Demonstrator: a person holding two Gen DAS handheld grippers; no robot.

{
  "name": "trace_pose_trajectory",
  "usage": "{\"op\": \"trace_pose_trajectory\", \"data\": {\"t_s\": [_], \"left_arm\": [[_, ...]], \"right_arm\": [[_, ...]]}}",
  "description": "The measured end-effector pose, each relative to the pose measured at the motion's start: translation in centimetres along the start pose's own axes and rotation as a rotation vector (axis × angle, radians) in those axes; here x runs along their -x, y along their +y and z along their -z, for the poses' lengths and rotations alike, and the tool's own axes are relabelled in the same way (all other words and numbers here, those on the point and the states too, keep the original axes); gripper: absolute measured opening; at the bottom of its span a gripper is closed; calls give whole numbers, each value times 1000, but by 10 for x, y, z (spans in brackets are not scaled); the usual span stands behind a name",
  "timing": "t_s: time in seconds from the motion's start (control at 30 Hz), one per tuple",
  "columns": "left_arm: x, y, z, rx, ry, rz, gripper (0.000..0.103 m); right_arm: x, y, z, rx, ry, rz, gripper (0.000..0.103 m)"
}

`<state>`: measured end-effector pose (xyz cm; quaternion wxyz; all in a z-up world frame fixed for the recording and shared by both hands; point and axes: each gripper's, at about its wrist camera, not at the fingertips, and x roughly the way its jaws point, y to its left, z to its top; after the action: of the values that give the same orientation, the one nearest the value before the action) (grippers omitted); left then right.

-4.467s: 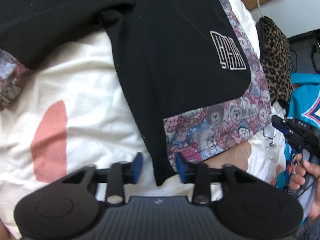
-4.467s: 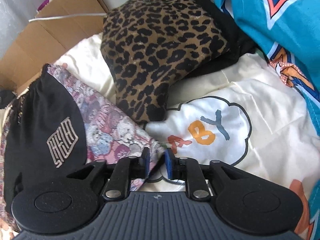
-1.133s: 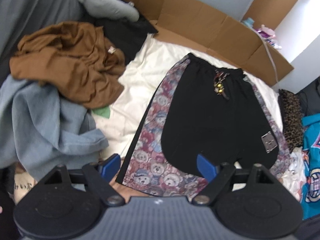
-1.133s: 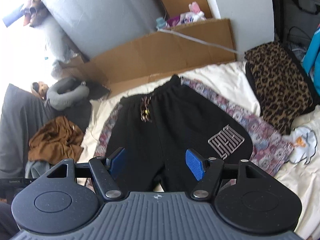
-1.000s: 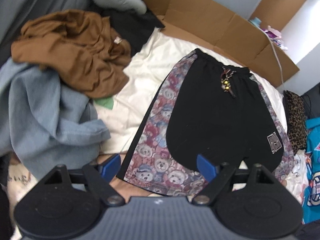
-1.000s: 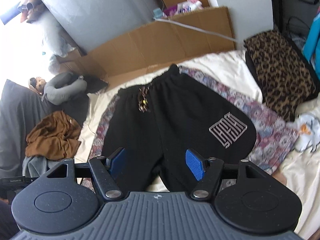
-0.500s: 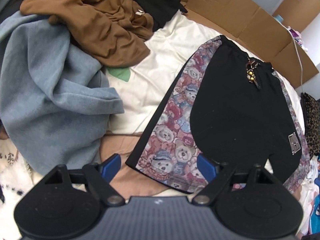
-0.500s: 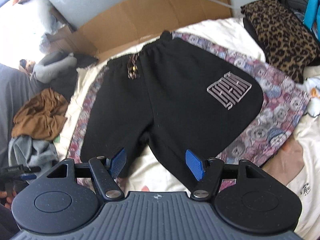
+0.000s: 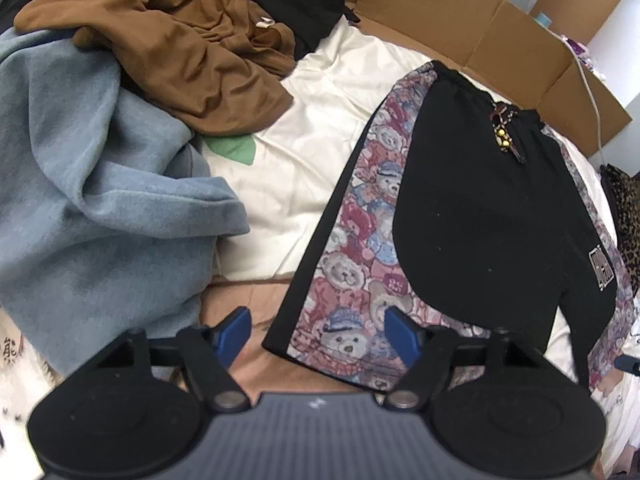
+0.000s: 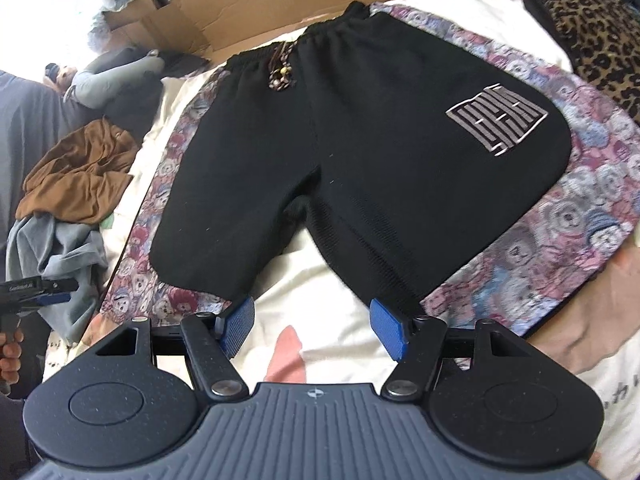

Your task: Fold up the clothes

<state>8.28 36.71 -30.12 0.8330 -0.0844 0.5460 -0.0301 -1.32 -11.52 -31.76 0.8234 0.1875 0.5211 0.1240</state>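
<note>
Black shorts (image 9: 480, 216) with teddy-bear print side panels (image 9: 352, 276) lie flat on a cream sheet, waistband far, hems near. My left gripper (image 9: 316, 334) is open, and the bear-print hem corner of the left leg lies just ahead between its fingers. My right gripper (image 10: 312, 322) is open too, low over the sheet in the gap between the two leg hems of the shorts (image 10: 360, 152). Its right fingertip (image 10: 386, 326) is at the inner hem of the logo leg. The left gripper (image 10: 36, 292) also shows at the left edge of the right wrist view.
A brown garment (image 9: 172, 48) and a grey-blue sweatshirt (image 9: 88, 200) are piled left of the shorts. Flattened cardboard (image 9: 480, 28) lines the far edge. Leopard-print fabric (image 10: 592, 20) lies at the right. A grey neck pillow (image 10: 116, 76) sits far left.
Both grippers have come down and forward toward the near hems of the shorts, and both stayed open. The shorts have not moved.
</note>
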Motion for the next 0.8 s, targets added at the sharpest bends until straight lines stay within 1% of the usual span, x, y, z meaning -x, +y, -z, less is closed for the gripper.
{"op": "trace_pose_trajectory", "data": {"t_s": [0.07,0.1,0.23,0.47,0.5,0.57,0.63,0.8], "left_arm": [[-3,3,-1,-5,-8,4,67],[-5,3,-1,-13,-6,2,67],[-15,4,-1,-53,8,-9,66],[-42,15,5,-55,45,-23,66],[-45,16,6,-55,51,-21,64],[-49,15,10,-71,53,-27,52],[-51,12,15,-96,48,-36,48],[-43,4,23,-163,-3,-30,48]], "right_arm": [[-5,2,2,9,9,-9,69],[-8,2,3,14,14,-13,67],[-17,6,6,29,37,-30,66],[-41,19,15,56,92,-58,66],[-44,21,17,59,98,-58,66],[-50,25,21,66,111,-56,66],[-53,27,24,77,122,-54,66],[-57,28,30,88,145,-43,66]]}}
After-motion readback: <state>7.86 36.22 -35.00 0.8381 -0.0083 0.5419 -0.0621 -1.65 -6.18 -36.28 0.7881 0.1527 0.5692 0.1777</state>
